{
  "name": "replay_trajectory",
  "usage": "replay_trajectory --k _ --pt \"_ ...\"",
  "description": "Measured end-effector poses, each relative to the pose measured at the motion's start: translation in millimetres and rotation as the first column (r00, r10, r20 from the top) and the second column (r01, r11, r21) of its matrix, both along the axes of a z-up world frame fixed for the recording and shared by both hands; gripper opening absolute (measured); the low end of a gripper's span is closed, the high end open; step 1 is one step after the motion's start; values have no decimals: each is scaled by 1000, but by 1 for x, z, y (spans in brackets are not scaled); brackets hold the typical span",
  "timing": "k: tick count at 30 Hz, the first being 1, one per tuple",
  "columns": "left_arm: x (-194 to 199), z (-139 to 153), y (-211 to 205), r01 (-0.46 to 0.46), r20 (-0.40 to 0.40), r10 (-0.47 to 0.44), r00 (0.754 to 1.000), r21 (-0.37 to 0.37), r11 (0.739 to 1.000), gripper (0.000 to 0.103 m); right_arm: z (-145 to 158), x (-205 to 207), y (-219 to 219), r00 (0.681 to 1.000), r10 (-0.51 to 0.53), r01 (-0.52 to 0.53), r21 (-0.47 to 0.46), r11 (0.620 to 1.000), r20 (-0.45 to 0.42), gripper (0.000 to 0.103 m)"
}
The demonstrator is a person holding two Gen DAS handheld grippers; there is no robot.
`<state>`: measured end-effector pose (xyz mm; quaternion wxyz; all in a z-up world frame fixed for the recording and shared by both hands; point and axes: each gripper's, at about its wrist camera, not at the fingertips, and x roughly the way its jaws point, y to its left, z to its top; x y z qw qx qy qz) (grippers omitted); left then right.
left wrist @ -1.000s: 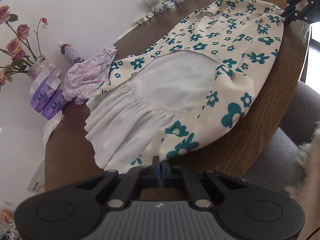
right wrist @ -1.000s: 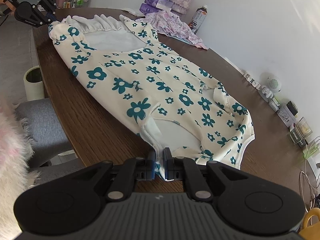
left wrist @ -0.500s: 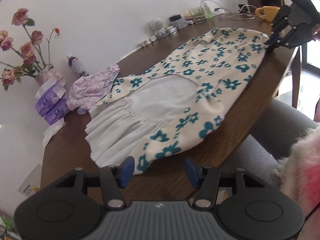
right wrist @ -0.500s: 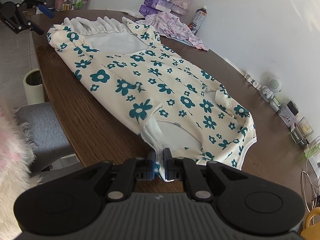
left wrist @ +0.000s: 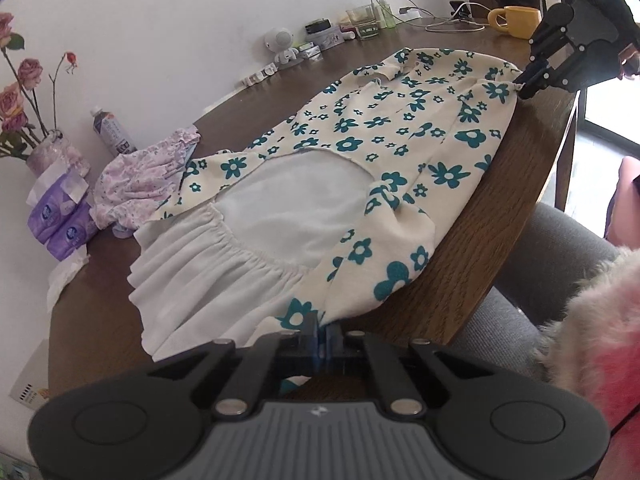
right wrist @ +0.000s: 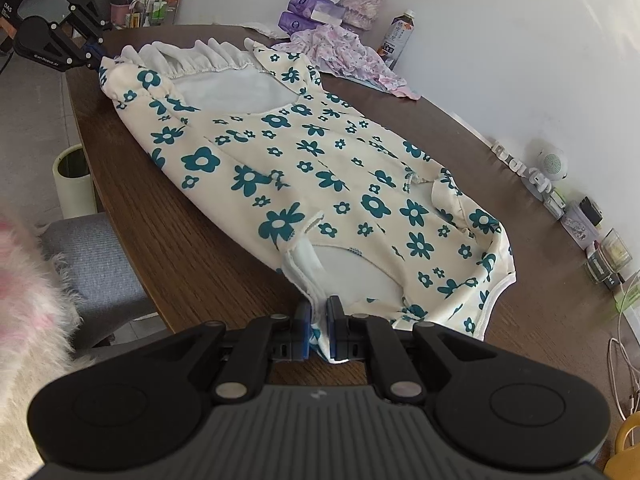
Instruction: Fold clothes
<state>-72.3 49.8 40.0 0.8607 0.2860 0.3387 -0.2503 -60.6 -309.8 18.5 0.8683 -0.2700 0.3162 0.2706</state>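
Note:
A cream dress with teal flowers (left wrist: 400, 136) lies lengthwise on the brown wooden table (left wrist: 500, 208), its white lining and ruffled hem (left wrist: 208, 264) turned up. My left gripper (left wrist: 322, 332) is shut on the hem's near corner at the table edge. My right gripper (right wrist: 319, 320) is shut on the white-edged shoulder end of the dress (right wrist: 312, 184). Each gripper shows in the other's view: the right one (left wrist: 520, 90) pinches the far end, and the left one (right wrist: 98, 60) holds the far hem corner.
A pink floral garment (left wrist: 140, 176), a bottle (left wrist: 112, 132), a vase of roses (left wrist: 48, 152) and purple tissue packs (left wrist: 60, 224) sit at the left. A yellow mug (left wrist: 516, 20), cables and small items line the wall. Grey chair (left wrist: 560, 264), bin (right wrist: 74, 180) and a fluffy pink sleeve (left wrist: 592, 320) are alongside.
The left gripper, open and drawn back from the hem half a second ago, has shut on the hem corner again. The right gripper has stayed shut on the shoulder end.

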Motion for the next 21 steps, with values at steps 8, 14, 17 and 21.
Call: replay_trajectory --k 8,14,17,21 --pt "98 32 13 -25 -163 19 987 -39 999 5 25 72 -14 994 -21 29 72 997 -108 7" --pt "172 12 19 -65 -237 60 970 -15 998 24 14 129 -15 980 -65 79 67 995 -187 8" --pt "180 8 24 -84 -229 71 971 -48 995 28 6 136 -15 976 -86 101 65 993 -201 9" --pt "175 10 33 -135 -206 112 972 -99 986 39 2 138 -17 970 -119 139 83 987 -211 14"
